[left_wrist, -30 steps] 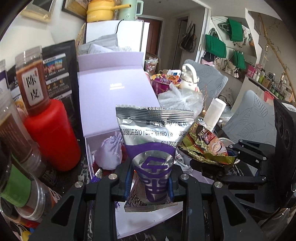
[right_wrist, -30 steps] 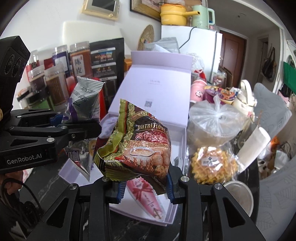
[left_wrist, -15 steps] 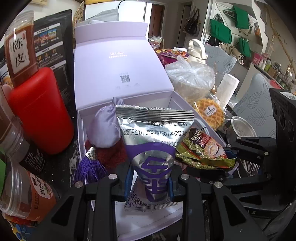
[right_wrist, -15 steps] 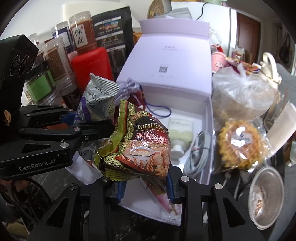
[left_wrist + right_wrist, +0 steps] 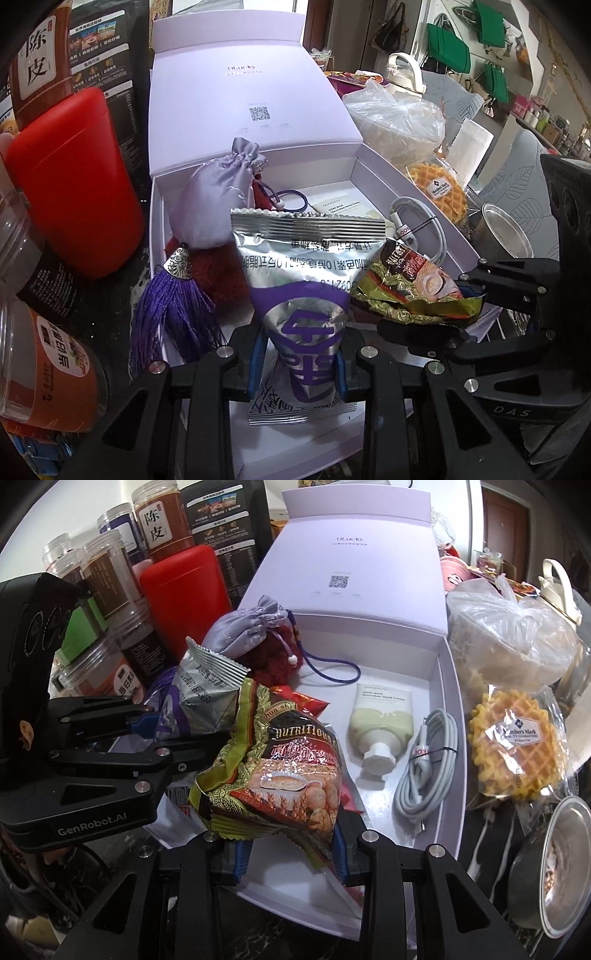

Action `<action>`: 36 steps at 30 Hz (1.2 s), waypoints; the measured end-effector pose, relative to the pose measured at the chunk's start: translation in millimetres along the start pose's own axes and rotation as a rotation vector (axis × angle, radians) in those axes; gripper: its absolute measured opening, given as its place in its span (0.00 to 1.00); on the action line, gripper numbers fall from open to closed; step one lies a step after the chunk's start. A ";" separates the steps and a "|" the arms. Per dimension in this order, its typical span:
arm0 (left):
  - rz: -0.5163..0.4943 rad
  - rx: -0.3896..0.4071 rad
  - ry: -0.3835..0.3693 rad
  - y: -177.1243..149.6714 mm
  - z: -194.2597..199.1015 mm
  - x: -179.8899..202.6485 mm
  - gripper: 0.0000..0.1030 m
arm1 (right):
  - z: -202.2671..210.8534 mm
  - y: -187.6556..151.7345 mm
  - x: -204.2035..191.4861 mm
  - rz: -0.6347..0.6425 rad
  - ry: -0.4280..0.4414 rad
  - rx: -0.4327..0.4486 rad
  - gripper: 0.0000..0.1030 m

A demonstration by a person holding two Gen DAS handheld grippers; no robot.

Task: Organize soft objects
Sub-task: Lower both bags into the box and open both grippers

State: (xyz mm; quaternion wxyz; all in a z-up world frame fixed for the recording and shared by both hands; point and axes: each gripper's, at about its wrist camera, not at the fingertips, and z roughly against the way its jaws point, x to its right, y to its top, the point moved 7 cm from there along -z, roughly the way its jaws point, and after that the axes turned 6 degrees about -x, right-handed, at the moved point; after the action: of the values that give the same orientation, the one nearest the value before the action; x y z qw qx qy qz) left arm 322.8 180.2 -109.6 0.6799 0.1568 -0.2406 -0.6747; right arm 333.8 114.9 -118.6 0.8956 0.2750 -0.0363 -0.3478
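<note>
Left wrist view: left tongs [image 5: 298, 363] pinched a silver-and-purple snack packet [image 5: 303, 280] by its lower end, blue pads pressed on either side; packet stood upright over the near end of the open lilac gift box [image 5: 373, 173]. Inside the box, at its left, a grey satin drawstring pouch [image 5: 218, 199] leaned on a dark red fluffy item [image 5: 218, 269]; a purple tassel [image 5: 170, 310] with a silver cap hung over the box's left wall onto the dark counter [image 5: 107, 295]. A coiled white cable [image 5: 424, 225] lay at the box's right. Right tongs [image 5: 469, 295] came in from the right, holding a green-and-red cereal sachet [image 5: 410, 288] just beside the silver packet. A red canister [image 5: 70, 184] stood left of the box. Right wrist view: right tongs [image 5: 288, 849] were clamped on the cereal sachet [image 5: 280, 771], crumpled, held above the box's near left part. Left tongs [image 5: 147, 727] with the silver packet [image 5: 199, 698] sat just left of it. On the box floor [image 5: 406, 805] lay a hand cream tube [image 5: 380, 720], cap toward the camera, and the cable [image 5: 428, 764] beside it. A wrapped waffle [image 5: 513, 753] lay outside the box's right wall.
</note>
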 end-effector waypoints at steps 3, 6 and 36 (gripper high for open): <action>0.002 0.002 0.002 -0.8 -0.1 -0.3 0.28 | -1.2 1.3 -2.9 0.001 -0.010 -0.003 0.34; -0.002 0.006 0.015 -1.6 -0.1 -0.2 0.28 | -1.5 1.5 -1.2 0.009 -0.037 -0.006 0.35; 0.018 0.069 0.165 22.7 5.2 -11.8 0.28 | 33.4 5.1 13.4 -0.034 -0.222 0.101 0.40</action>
State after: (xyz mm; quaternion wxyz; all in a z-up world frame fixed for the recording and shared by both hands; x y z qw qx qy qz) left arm 339.3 193.5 -94.4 0.6976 0.2329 -0.2086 -0.6447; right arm 338.4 93.8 -89.4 0.8650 0.2801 -0.1478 -0.3891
